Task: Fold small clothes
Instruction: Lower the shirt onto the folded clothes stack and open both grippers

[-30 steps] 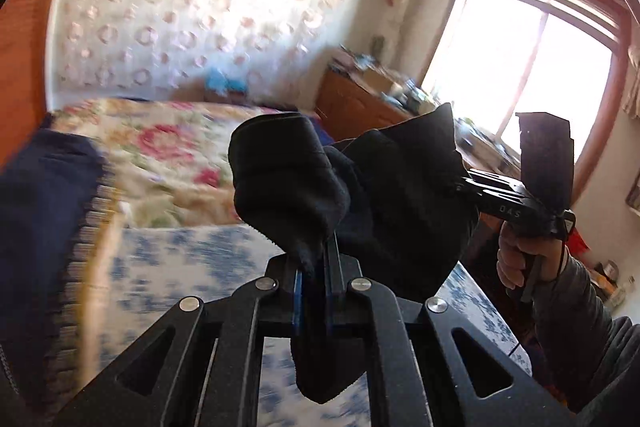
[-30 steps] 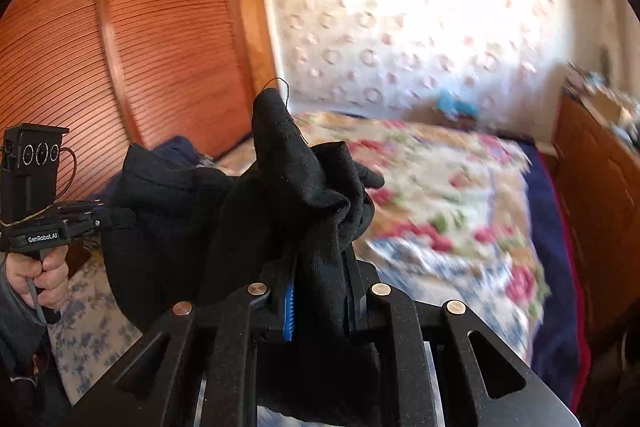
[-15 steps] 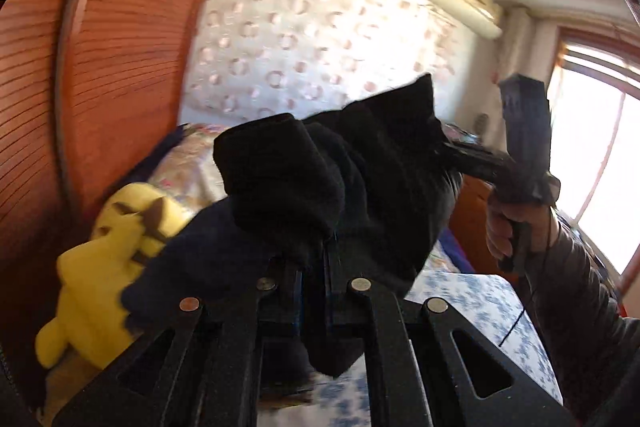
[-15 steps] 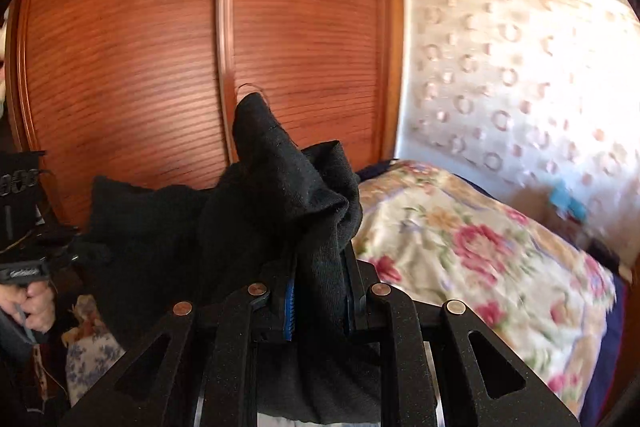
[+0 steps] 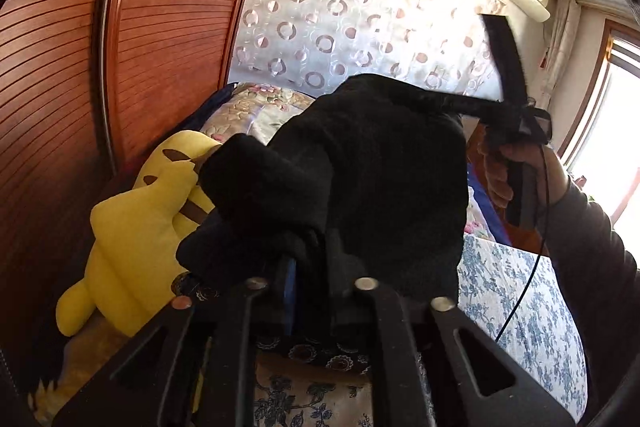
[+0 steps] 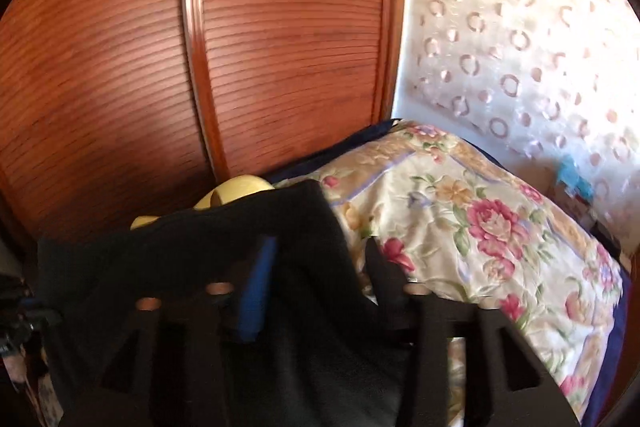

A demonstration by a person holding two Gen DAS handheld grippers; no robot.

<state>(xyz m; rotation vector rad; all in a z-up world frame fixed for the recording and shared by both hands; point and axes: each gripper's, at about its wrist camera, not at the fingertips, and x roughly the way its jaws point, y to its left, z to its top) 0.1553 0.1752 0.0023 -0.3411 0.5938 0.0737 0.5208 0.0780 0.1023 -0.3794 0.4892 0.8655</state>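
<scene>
1. Nearest in my left wrist view, my left gripper (image 5: 310,267) has its jaws opening, only a little apart, with a thick fold of the black garment (image 5: 372,163) between them; I cannot tell whether the pads press on the cloth
2. In my right wrist view, my right gripper (image 6: 316,279) is opening too, jaws about half apart; the blue pad (image 6: 256,291) on the left finger stands clear and the garment lies draped over and between the fingers, not pinched
3. So the garment hangs bunched between both grippers, above the near left part of the bed, just beside the yellow plush toy (image 5: 136,227)
4. I judge the step to be a release: setting the bundle down at the side. To do it well I would let both jaws come fully apart before I draw back, so no fold snags on a pad and unrolls the bundle
5. I would draw each gripper straight back along its own fingers, not sideways
6. Farther off, the blue-patterned sheet (image 5: 520,307) on the right and the floral quilt (image 6: 480,227) beyond it lie clear of the drop spot
7. Farthest are the slatted wooden wardrobe (image 6: 240,67) and the circle-patterned curtain (image 5: 340,7); neither matters for the release
</scene>
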